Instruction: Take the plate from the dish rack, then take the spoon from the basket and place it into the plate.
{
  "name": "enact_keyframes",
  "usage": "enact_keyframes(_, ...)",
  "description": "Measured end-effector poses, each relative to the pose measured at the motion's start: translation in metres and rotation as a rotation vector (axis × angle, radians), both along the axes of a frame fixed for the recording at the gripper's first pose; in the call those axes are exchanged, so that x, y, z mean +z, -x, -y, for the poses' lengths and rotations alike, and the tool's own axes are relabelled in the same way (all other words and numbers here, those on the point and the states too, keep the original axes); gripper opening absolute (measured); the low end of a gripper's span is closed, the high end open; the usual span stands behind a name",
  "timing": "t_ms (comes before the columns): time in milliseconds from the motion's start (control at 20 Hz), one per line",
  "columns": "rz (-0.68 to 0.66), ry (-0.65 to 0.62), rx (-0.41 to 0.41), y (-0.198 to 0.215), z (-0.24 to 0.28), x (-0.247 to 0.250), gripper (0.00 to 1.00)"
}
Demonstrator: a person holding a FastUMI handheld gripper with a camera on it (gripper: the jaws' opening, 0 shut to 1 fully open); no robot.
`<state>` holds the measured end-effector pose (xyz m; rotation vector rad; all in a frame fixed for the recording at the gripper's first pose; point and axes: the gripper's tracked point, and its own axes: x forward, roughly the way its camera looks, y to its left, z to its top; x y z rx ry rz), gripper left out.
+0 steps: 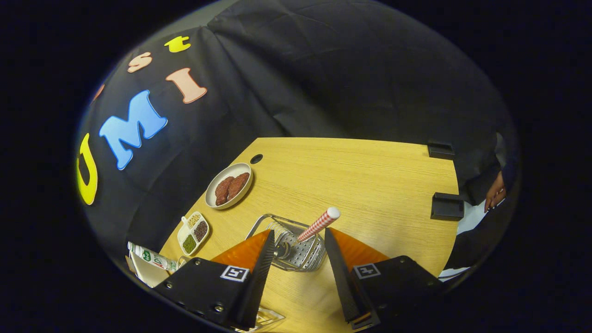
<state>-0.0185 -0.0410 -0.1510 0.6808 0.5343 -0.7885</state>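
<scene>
My gripper [299, 232] hangs open above the wooden table [370, 185]. Its two black fingers [263, 259] flank a perforated metal basket [303, 256] with a wire frame. A spoon with a red-and-white checked handle [319, 225] leans out of the basket, rising between my fingertips and tilting to the right. The spoon's bowl is hidden inside the basket. Neither finger touches the handle. To the left, by the table's edge, a white plate-like rim [144, 274] shows partly under a carton.
Beyond the basket to the left is an oval dish of brown patties [229, 186], and nearer, a small divided dish of spices [194, 231]. A carton [152, 259] lies at the left edge. Two black clamps [446, 206] grip the right edge, with a person's hand [495, 192] beyond.
</scene>
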Motion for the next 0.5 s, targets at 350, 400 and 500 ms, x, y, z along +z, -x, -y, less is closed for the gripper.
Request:
enact_keyframes(350,-0.001,0.009,-0.02,-0.001,0.023,-0.008,0.6)
enact_keyframes(400,0.014,0.009,-0.013,-0.005,0.022,-0.01,0.48)
enact_keyframes(500,0.011,0.005,-0.016,-0.006,0.027,-0.011,0.25)
